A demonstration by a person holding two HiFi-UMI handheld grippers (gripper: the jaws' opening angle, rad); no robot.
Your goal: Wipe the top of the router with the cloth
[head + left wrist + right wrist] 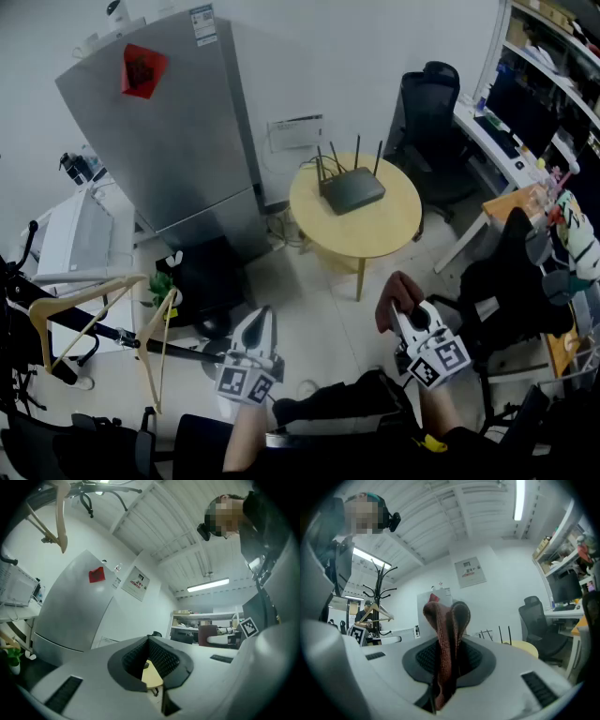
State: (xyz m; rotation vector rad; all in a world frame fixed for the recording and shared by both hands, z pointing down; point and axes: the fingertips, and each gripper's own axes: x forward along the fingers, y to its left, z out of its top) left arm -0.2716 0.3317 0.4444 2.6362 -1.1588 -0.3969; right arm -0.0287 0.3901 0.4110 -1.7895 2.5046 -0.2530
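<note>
A black router lies flat near the far side of a round yellow table, in the upper middle of the head view. Its long axis runs left to right across the frame, tilted slightly up at the right. Its four thin antennas stand along the far edge and point up. Both grippers are low in the frame, well apart from the table, and both point up the frame towards it. The person's forearms enter from the bottom edge. The right gripper, at lower right, pinches a dark red cloth. In the right gripper view the cloth is folded into a loop that rises above the jaws, with the rest trailing down between the pads, and the right gripper is pressed onto it. The left gripper, at lower centre left, holds nothing. In the left gripper view its jaws stand slightly apart, and a sliver of the yellow table shows through the gap. A grey fridge fills the upper left.
</note>
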